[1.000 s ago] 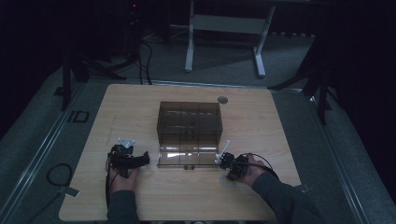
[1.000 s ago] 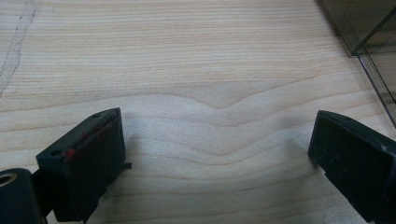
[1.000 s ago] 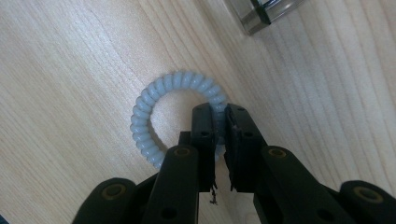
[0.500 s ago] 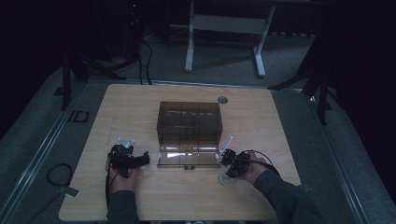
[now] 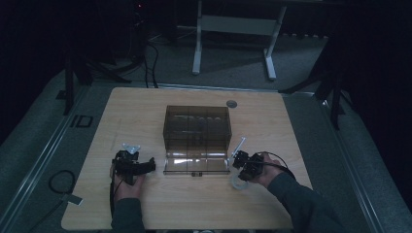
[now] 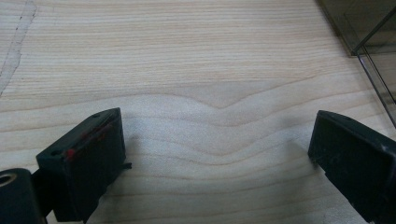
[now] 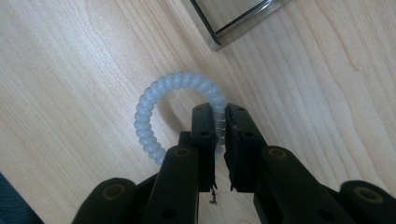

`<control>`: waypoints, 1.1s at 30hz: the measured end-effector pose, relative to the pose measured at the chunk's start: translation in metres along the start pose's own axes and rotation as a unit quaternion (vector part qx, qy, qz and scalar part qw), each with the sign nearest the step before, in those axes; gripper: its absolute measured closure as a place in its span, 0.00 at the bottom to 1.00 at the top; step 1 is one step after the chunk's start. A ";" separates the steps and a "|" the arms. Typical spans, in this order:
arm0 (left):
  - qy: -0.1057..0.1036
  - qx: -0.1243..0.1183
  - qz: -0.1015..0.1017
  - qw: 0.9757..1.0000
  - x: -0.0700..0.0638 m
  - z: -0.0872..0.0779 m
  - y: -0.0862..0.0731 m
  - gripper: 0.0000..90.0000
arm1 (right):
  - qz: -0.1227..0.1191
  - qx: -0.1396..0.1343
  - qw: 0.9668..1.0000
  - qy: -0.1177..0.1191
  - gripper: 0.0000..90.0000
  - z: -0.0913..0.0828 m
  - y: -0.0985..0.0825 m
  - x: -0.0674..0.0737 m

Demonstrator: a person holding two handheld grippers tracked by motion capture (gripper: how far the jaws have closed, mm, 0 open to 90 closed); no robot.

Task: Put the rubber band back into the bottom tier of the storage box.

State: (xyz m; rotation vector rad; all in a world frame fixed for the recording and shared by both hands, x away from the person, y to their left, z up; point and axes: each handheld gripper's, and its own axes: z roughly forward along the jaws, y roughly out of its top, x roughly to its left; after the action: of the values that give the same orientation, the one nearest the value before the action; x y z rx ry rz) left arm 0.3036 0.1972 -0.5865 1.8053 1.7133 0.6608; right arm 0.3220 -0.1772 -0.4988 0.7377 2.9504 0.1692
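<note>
Hair tie [image 7: 175,107], a pale blue spiral ring, sits pinched between the 2 jaws of the right gripper [image 7: 219,126], which close tight on one side of the ring while the rest of the loop hangs free over the wooden table [image 7: 70,70]. From above, the tie [image 5: 238,183] shows as a pale ring at the near right of the table [image 5: 301,131], just under the right gripper [image 5: 244,166] and close to the near right corner of the box [image 5: 197,127]. That box is a smoky, see-through case with inner dividers, standing at the middle of the table with its clear flap [image 5: 195,163] lying flat toward the near side. A corner of the flap [image 7: 243,21] shows just beyond the ring.

On the near left, the left gripper [image 5: 131,162] rests in the person's hand, well apart from the box's left side. Its 2 jaws stand wide with nothing but bare wood [image 6: 210,93] between them, and the box edge [image 6: 369,42] appears at the far right of its own view. A small round disc [image 5: 231,103] lies at the far edge of the table behind the box.
</note>
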 end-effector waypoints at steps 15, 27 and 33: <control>0.000 0.000 0.000 1.000 0.000 0.000 0.000 0.04 | -0.017 -0.011 1.000 -0.001 0.91 -0.017 0.001 -0.007; 0.000 0.000 0.000 1.000 0.000 0.000 0.000 0.04 | -0.029 -0.011 1.000 0.001 0.91 -0.021 0.013 -0.009; 0.000 0.000 0.000 1.000 0.000 0.000 0.000 0.04 | -0.028 -0.010 1.000 0.004 0.91 -0.021 0.018 -0.010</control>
State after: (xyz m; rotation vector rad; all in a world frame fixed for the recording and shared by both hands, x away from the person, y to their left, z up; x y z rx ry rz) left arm 0.3036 0.1972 -0.5865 1.8057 1.7133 0.6611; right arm 0.3366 -0.1685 -0.4748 0.6516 2.9687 0.1985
